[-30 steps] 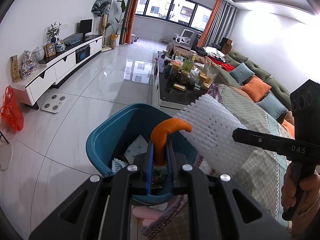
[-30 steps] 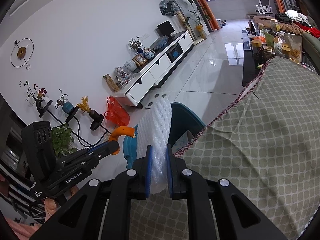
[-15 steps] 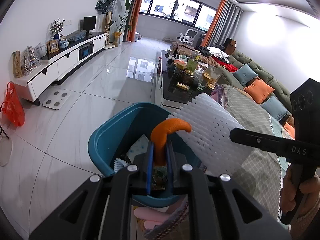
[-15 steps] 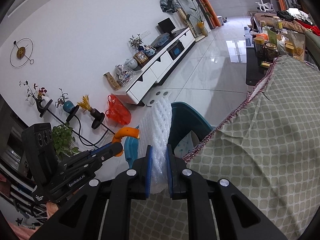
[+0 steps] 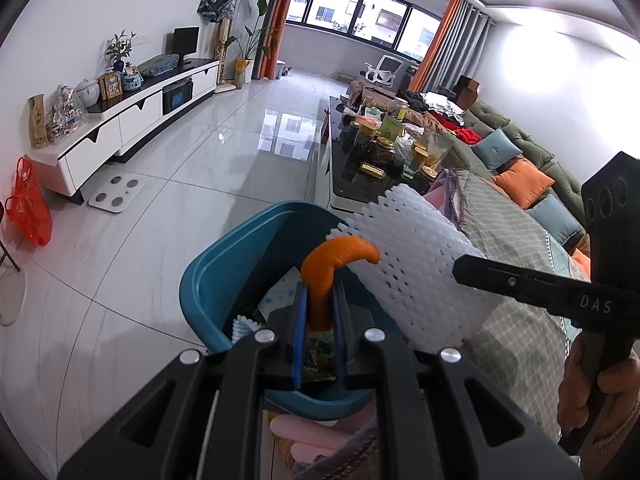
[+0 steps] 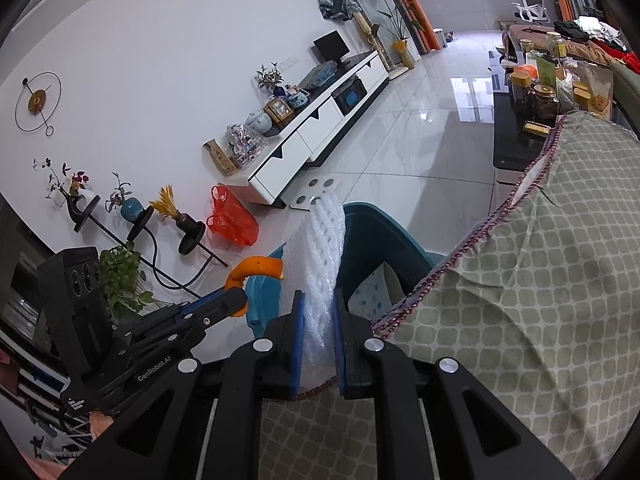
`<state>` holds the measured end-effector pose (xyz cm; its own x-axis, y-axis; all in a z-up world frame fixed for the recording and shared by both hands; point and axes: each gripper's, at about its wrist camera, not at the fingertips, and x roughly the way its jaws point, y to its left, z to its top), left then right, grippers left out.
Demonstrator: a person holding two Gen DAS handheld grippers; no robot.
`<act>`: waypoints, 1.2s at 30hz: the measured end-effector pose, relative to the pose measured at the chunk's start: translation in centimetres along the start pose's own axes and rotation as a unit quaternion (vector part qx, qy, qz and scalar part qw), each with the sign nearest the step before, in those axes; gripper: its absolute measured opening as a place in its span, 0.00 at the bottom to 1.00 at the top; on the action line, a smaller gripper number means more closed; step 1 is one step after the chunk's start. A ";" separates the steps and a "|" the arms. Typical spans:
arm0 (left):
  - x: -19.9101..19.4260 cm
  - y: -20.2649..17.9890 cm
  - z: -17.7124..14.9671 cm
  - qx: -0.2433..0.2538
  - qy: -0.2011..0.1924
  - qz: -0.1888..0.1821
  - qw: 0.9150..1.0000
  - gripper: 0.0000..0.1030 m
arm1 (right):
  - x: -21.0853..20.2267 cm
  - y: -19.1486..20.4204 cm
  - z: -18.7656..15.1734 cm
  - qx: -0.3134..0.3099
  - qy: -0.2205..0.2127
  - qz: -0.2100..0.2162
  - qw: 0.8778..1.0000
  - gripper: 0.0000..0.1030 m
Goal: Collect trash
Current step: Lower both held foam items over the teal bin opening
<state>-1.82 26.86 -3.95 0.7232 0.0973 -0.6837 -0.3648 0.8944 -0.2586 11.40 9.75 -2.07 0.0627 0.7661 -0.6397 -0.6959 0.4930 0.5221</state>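
Note:
A teal trash bin (image 5: pixel 224 264) stands on the floor beside the sofa; it also shows in the right wrist view (image 6: pixel 372 236). Paper scraps lie inside it. My left gripper (image 5: pixel 318 300) is shut on a curved orange peel (image 5: pixel 332 256) and holds it above the bin's opening. My right gripper (image 6: pixel 318 304) is shut on a white foam net sleeve (image 6: pixel 324 240), held upright beside the bin's rim. The sleeve (image 5: pixel 416 268) shows in the left wrist view just right of the peel, and the peel (image 6: pixel 256 266) shows in the right wrist view.
A checkered blanket (image 6: pixel 520 280) covers the sofa edge right of the bin. A dark coffee table (image 5: pixel 360 168) with several jars stands beyond it. A white TV cabinet (image 5: pixel 120 128) lines the left wall, with a red plastic bag (image 5: pixel 28 208) and a scale (image 5: pixel 116 198) nearby.
Both grippers have moved slightly forward toward the bin, still holding the peel and the foam sleeve. The bin sits a little lower and nearer in both views.

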 end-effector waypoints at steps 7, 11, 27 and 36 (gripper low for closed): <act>0.5 0.1 0.2 -0.005 0.005 0.007 1.000 0.13 | 1.1 0.3 0.4 0.002 0.008 -0.004 1.000 0.13; 0.7 0.0 0.2 -0.006 0.007 0.011 1.000 0.13 | 1.7 0.3 0.6 0.002 0.014 -0.007 1.000 0.13; 1.9 1.3 0.7 -0.010 0.014 0.022 1.000 0.13 | 4.0 0.4 1.1 -0.003 0.037 -0.020 0.999 0.13; 2.7 1.8 0.3 -0.015 0.020 0.027 0.999 0.13 | 5.2 0.9 1.4 -0.004 0.045 -0.028 0.999 0.13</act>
<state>-0.36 28.87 -6.02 0.6778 0.1266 -0.7243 -0.4200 0.8752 -0.2401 12.11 14.75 -4.09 0.0377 0.6966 -0.7165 -0.6982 0.5313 0.4798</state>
